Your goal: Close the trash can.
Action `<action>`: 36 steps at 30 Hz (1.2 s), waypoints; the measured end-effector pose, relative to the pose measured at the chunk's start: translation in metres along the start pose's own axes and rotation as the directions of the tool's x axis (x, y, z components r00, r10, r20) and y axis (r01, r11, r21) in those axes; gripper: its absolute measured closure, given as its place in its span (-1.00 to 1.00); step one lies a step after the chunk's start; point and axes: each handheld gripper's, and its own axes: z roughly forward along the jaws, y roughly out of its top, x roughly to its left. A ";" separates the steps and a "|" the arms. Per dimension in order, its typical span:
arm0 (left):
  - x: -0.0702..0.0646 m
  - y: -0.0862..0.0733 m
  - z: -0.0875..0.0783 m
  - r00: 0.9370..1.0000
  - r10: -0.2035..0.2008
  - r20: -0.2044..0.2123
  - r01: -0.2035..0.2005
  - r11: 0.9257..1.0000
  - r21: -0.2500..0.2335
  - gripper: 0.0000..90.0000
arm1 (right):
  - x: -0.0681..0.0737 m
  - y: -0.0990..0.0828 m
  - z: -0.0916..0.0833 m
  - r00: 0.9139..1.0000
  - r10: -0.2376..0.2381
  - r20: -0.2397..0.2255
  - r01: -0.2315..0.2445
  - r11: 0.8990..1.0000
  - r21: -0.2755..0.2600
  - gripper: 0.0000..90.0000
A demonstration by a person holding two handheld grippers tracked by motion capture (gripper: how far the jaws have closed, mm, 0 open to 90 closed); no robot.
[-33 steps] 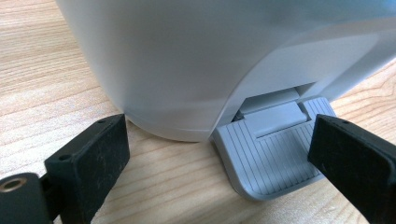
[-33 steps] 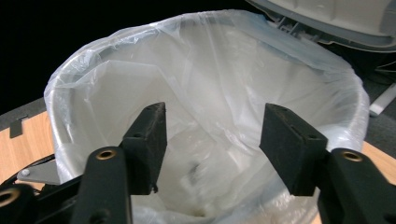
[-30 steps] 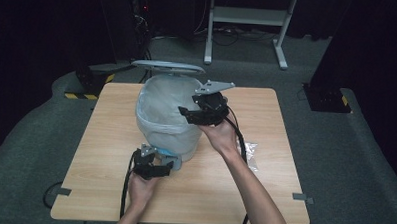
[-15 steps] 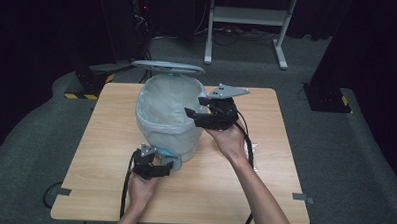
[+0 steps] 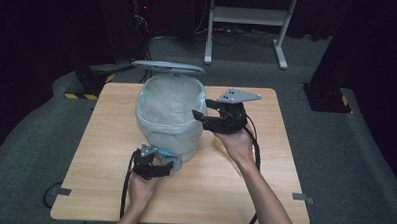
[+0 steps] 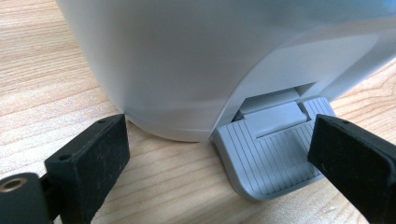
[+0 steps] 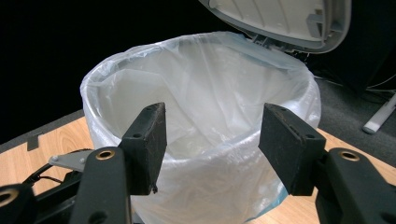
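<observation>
A pale grey pedal bin (image 5: 168, 122) stands mid-table, lined with a clear plastic bag (image 7: 201, 88), and its lid (image 5: 168, 67) is raised at the back. My left gripper (image 5: 158, 166) sits low at the bin's front foot. Its jaws are open, and the ribbed grey pedal (image 6: 273, 156) lies by the right-hand jaw. It grips nothing. My right gripper (image 5: 202, 108) hovers at rim height just right of the bin, pointing at it. In the right gripper view its jaws (image 7: 212, 126) stand open with nothing between them, the bag's rim behind them and the lid's underside (image 7: 280, 18) above.
The wooden table (image 5: 110, 139) has bare room on both sides of the bin. Cables trail from both grippers toward the near edge. A white metal stand (image 5: 250, 18) and dark cases stand on the grey floor beyond the table.
My right gripper has drawn back to the right, away from the bin's rim. The left gripper, the bin and the raised lid have stayed put.
</observation>
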 end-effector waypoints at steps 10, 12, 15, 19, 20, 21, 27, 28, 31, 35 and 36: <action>0.000 0.000 0.000 1.000 0.000 0.000 0.000 1.000 -0.001 -0.88 | -0.009 -0.011 -0.015 0.999 0.033 0.034 -0.032 0.999 -0.029 -0.10; 0.000 0.000 0.000 1.000 0.000 0.000 0.000 1.000 0.000 -0.88 | -0.011 -0.015 -0.019 0.998 0.046 0.043 -0.044 0.999 -0.032 -0.10; 0.000 0.000 0.000 1.000 0.000 0.000 0.000 1.000 0.000 -0.88 | -0.014 -0.021 -0.022 0.997 0.054 0.055 -0.053 0.998 -0.027 -0.11; 0.000 0.000 0.000 1.000 0.001 -0.001 -0.001 1.000 0.000 -0.88 | -0.014 -0.027 -0.027 0.995 0.056 0.086 -0.053 0.998 -0.033 -0.12; 0.000 0.000 0.000 1.000 0.000 -0.001 0.000 1.000 0.000 -0.88 | -0.014 -0.029 -0.029 0.994 0.058 0.094 -0.055 0.998 -0.037 -0.12; 0.000 0.000 0.000 1.000 0.001 -0.001 -0.001 1.000 0.000 -0.88 | -0.014 -0.030 -0.030 0.994 0.058 0.096 -0.055 0.998 -0.039 -0.12; 0.000 0.000 0.000 1.000 0.001 -0.001 -0.001 1.000 0.000 -0.88 | -0.015 -0.039 -0.034 0.992 0.057 0.112 -0.054 0.998 -0.032 -0.16; 0.000 0.000 0.000 1.000 0.001 0.000 -0.001 1.000 0.000 -0.88 | -0.015 -0.041 -0.034 0.992 0.058 0.114 -0.055 0.998 -0.029 -0.17; 0.000 0.000 0.000 1.000 0.000 0.000 0.000 1.000 -0.001 -0.88 | -0.017 -0.047 -0.036 0.991 0.056 0.123 -0.054 0.998 -0.018 -0.19; 0.000 0.000 0.000 1.000 -0.001 0.001 0.001 1.000 -0.001 -0.88 | -0.021 -0.058 -0.040 0.990 0.070 0.126 -0.068 0.998 -0.014 -0.21; 0.000 0.000 0.000 1.000 -0.001 0.001 0.001 1.000 -0.001 -0.88 | -0.022 -0.061 -0.041 0.989 0.077 0.127 -0.076 0.997 -0.012 -0.21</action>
